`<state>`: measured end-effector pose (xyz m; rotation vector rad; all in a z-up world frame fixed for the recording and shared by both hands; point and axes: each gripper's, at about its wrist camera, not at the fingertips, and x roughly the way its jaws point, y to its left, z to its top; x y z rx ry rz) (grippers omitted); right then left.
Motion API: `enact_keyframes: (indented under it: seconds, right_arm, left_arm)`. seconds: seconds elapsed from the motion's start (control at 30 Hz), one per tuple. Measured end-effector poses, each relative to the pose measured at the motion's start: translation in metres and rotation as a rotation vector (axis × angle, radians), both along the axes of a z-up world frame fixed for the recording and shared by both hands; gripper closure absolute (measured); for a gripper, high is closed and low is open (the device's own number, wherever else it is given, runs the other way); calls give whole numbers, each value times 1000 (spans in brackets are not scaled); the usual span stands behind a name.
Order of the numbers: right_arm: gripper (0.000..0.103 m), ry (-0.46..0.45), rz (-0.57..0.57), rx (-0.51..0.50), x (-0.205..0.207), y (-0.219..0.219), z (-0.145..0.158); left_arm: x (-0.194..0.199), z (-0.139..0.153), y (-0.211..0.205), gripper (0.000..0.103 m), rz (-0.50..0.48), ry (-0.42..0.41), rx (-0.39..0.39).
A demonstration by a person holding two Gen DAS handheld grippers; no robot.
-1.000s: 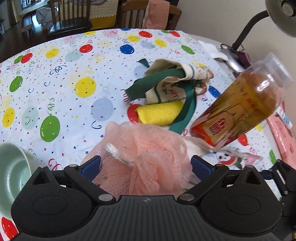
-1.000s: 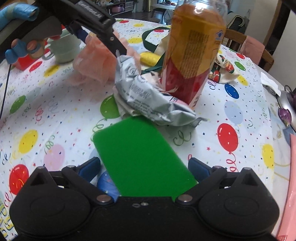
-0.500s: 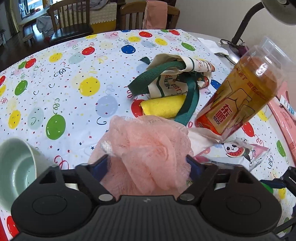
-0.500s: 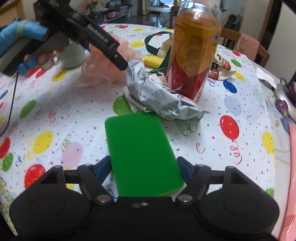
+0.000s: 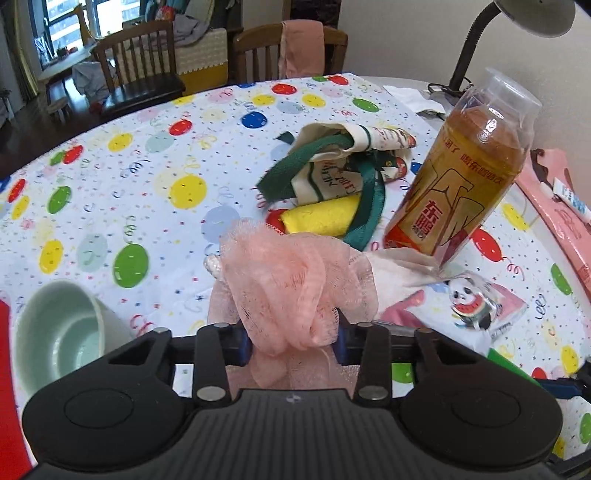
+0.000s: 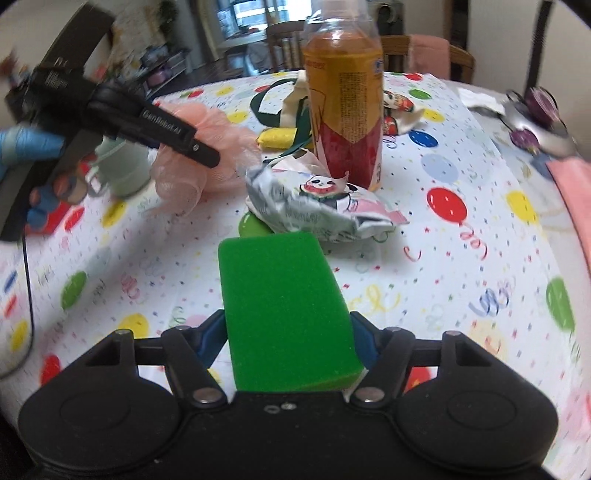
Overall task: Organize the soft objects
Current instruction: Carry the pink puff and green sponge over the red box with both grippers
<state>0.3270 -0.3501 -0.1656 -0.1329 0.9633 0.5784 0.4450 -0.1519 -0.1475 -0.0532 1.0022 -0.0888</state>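
Note:
My left gripper is shut on a pink mesh bath pouf and holds it above the balloon tablecloth; it also shows in the right wrist view. My right gripper is shut on a green sponge, lifted off the cloth. A yellow sponge lies past the pouf, under the green straps of a folded cloth tote bag. A crumpled panda snack packet lies in front of the green sponge.
A tea bottle stands upright right of the tote. A pale green cup lies at the left. A pink box and a desk lamp are at the right edge. Wooden chairs stand behind the table.
Both grippers have closed: the left on the pink pouf, the right on the green sponge. Both have lifted their objects off the cloth.

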Motion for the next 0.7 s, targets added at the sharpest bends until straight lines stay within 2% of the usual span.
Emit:
enact_keyframes:
  seconds: [0.1, 0.33, 0.7]
  right_arm:
    - [34, 16, -43, 55, -8, -2, 6]
    - [35, -5, -123, 122, -27, -1, 29]
    - [35, -75, -145, 124, -46, 22, 71]
  left_arm:
    - [-5, 4, 3, 67, 15, -6, 18]
    - [-26, 20, 10, 67, 11, -49, 3]
    - [-67, 52, 24, 67, 5, -91, -54]
